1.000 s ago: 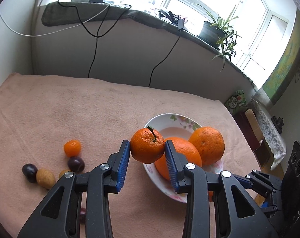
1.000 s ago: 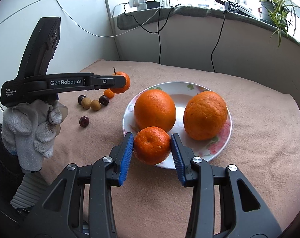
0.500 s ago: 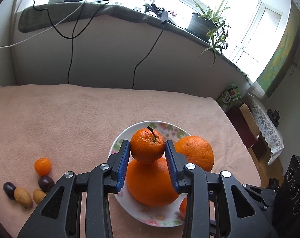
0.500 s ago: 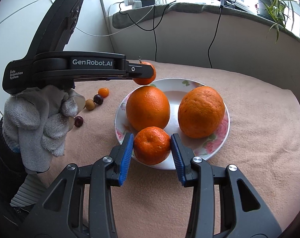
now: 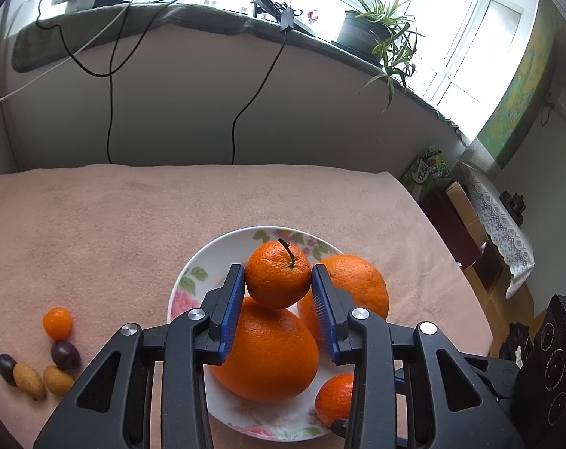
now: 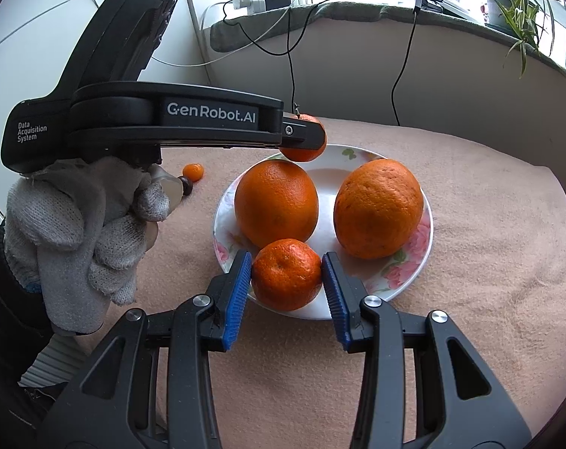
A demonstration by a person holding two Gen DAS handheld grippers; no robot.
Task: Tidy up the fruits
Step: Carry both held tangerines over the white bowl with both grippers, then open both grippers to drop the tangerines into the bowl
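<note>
My left gripper [image 5: 278, 282] is shut on a stemmed mandarin [image 5: 278, 275] and holds it above the floral plate [image 5: 193, 280], over a large orange [image 5: 268, 359]. It also shows in the right wrist view [image 6: 305, 138]. A second large orange [image 6: 378, 207] lies on the plate's right side. My right gripper [image 6: 287, 277] is shut on a small mandarin [image 6: 286, 275] at the plate's [image 6: 413, 262] near rim; whether it rests on the plate is unclear.
On the pink cloth left of the plate lie a kumquat [image 5: 57, 322], two dark plums [image 5: 65, 354] and two tan longans [image 5: 28, 379]. A windowsill with cables and a potted plant [image 5: 376, 33] runs behind. The table edge drops off at the right.
My left gripper has carried the stemmed mandarin rightward from beside the plate to above it. My right gripper has stayed shut on the small mandarin at the near rim.
</note>
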